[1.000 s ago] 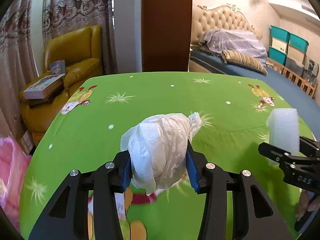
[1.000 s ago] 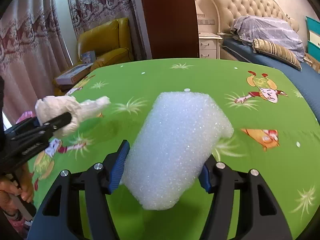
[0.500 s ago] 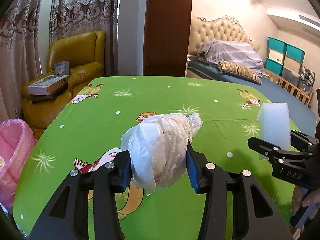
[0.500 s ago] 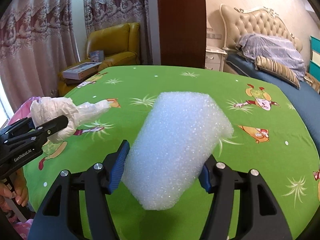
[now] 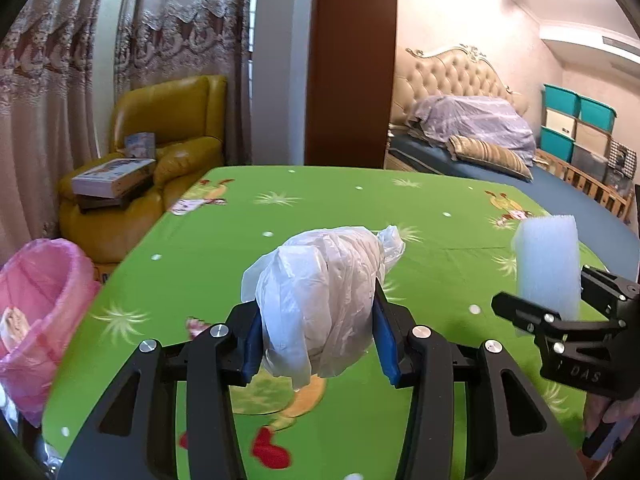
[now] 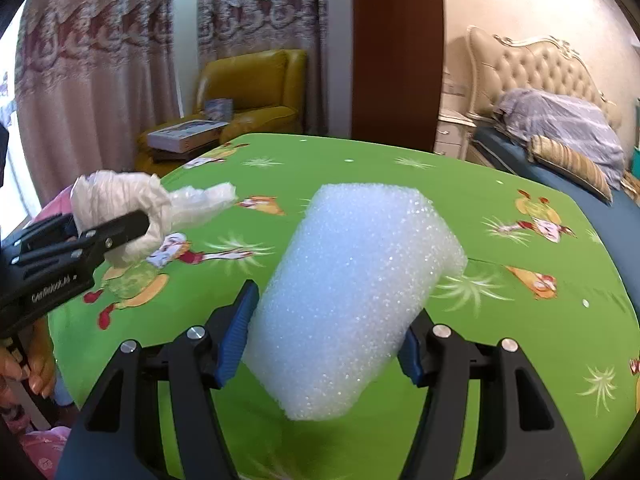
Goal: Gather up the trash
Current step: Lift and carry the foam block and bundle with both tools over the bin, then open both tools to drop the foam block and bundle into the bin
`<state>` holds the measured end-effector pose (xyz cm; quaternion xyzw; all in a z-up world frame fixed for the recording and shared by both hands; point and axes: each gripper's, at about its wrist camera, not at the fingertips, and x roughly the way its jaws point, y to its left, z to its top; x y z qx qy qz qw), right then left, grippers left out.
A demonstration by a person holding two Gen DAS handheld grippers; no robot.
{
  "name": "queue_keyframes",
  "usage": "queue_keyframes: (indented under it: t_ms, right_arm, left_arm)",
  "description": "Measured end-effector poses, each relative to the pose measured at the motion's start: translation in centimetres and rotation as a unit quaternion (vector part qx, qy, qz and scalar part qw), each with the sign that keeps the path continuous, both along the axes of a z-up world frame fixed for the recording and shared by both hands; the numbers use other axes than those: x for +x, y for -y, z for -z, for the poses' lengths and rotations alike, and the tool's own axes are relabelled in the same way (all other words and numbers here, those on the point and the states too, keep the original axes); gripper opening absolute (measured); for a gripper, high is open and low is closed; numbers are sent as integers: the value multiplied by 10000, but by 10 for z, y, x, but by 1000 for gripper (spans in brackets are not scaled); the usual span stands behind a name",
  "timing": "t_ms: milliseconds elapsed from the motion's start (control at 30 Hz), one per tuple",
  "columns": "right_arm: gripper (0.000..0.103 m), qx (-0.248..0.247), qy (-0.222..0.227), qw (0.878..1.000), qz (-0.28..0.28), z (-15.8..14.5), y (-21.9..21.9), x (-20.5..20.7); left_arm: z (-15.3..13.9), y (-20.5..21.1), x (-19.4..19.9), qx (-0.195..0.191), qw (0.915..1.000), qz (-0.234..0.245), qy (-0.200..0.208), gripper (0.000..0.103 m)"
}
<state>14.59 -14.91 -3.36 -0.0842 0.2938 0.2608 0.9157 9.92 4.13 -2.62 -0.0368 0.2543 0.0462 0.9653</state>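
My left gripper (image 5: 318, 338) is shut on a crumpled white plastic bag (image 5: 320, 300) and holds it above the near left part of the green table (image 5: 328, 208). It also shows in the right wrist view (image 6: 116, 216), at the left. My right gripper (image 6: 326, 332) is shut on a white foam block (image 6: 356, 280), held above the table; the block also shows in the left wrist view (image 5: 548, 268), at the right. A bin lined with a pink bag (image 5: 40, 308) stands off the table's left edge, some trash inside.
A yellow armchair (image 5: 160, 152) with boxes (image 5: 112, 178) on it stands beyond the table's far left corner. A bed (image 5: 520, 168) lies to the right, with teal storage bins (image 5: 576, 120) behind it. Curtains and a brown panel (image 5: 352, 60) lie beyond.
Both grippers have drawn back and swung left with their loads still held. The pink-lined bin has come further into the left wrist view.
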Motion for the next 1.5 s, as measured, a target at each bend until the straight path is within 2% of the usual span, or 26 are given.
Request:
queue_keyframes:
  t_ms: [267,633,900,1233,1367,1500]
  right_arm:
    - [61,-99,211,9986,-485,-12,-47,-13]
    - [61,-196,221,9898,-1392,-20,-127,-23]
    - [61,-262,150,9758,-2167,-21,-201,-29]
    - [63,-90,75,9551,-2960,-31,-286,-30]
    - [63,-87,-1,9450,-3269,-27,-320,-29]
    - [63,-148,-16,9372,-3485,-24,-352,-26]
  left_arm:
    - [-8,-35,-26,131,9993,-303,187,43]
    - [-13,-101,-72,143,9947,-990,255,43]
    - [-24,-163,-110,210,9848,-1698,290,43]
    - [-34,-235,-134,272,9719,-2332,196,44]
    - [-37,-265,-132,188,9706,-2389,214,44]
    - [-40,-296,-117,76,9736,-2279,58,44]
